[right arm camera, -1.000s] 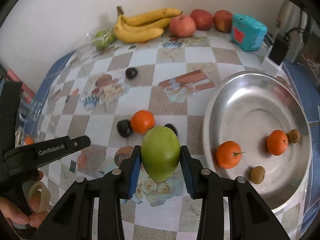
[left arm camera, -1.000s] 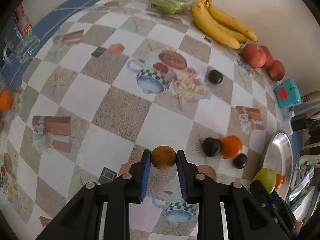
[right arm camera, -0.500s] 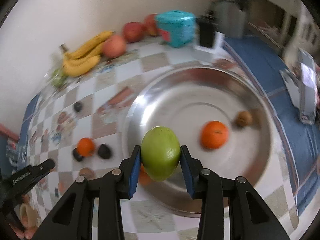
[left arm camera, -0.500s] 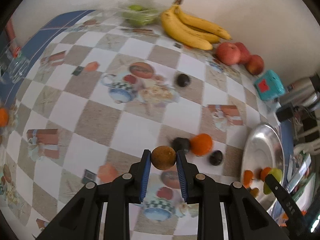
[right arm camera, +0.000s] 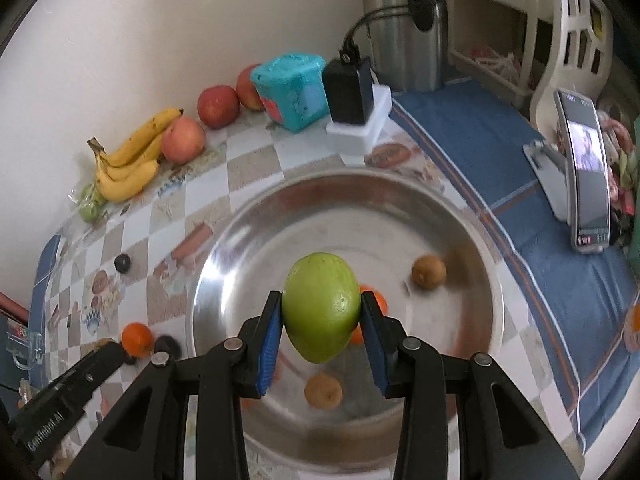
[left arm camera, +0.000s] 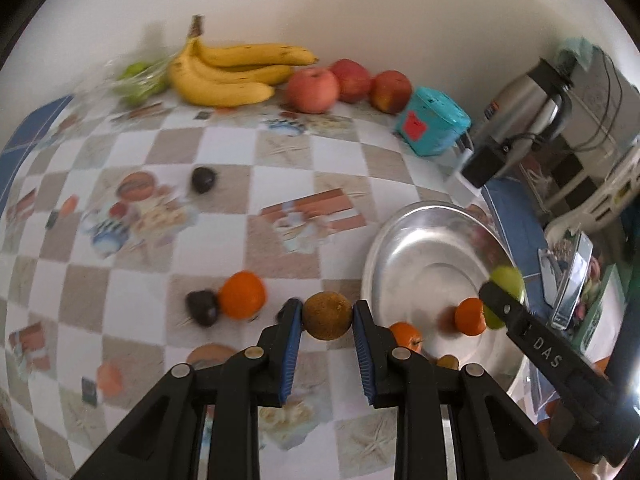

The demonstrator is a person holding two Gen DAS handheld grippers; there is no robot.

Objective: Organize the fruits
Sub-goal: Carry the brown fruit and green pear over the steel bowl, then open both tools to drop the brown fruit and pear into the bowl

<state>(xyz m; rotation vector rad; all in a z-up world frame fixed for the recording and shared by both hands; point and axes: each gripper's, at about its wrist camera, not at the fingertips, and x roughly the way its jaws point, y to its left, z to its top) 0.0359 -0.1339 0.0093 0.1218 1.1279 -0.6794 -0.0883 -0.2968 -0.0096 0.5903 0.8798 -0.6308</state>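
Note:
My left gripper (left arm camera: pixel 327 317) is shut on a small brown round fruit (left arm camera: pixel 327 316) and holds it above the table just left of the silver plate (left arm camera: pixel 404 236). My right gripper (right arm camera: pixel 321 320) is shut on a green mango (right arm camera: pixel 321 306) and holds it over the middle of the plate (right arm camera: pixel 460 216). In the plate lie two brown fruits (right arm camera: pixel 429 272) and oranges (left arm camera: pixel 469 316), partly hidden behind the mango. On the table left of the plate sit an orange (left arm camera: pixel 242 294) and dark fruits (left arm camera: pixel 202 307). The right gripper with the mango also shows in the left wrist view (left arm camera: pixel 505 294).
Bananas (left arm camera: pixel 236 70), three apples (left arm camera: pixel 314 88) and a bag of green fruit (left arm camera: pixel 138 80) line the wall. A teal box (left arm camera: pixel 432 120), a black charger (right arm camera: pixel 348 92), a steel flask (right arm camera: pixel 404 20) and a phone on a stand (right arm camera: pixel 586 172) stand near the plate.
My right gripper has carried the mango from over the table to over the plate. My left gripper has moved right toward the plate's edge with the brown fruit.

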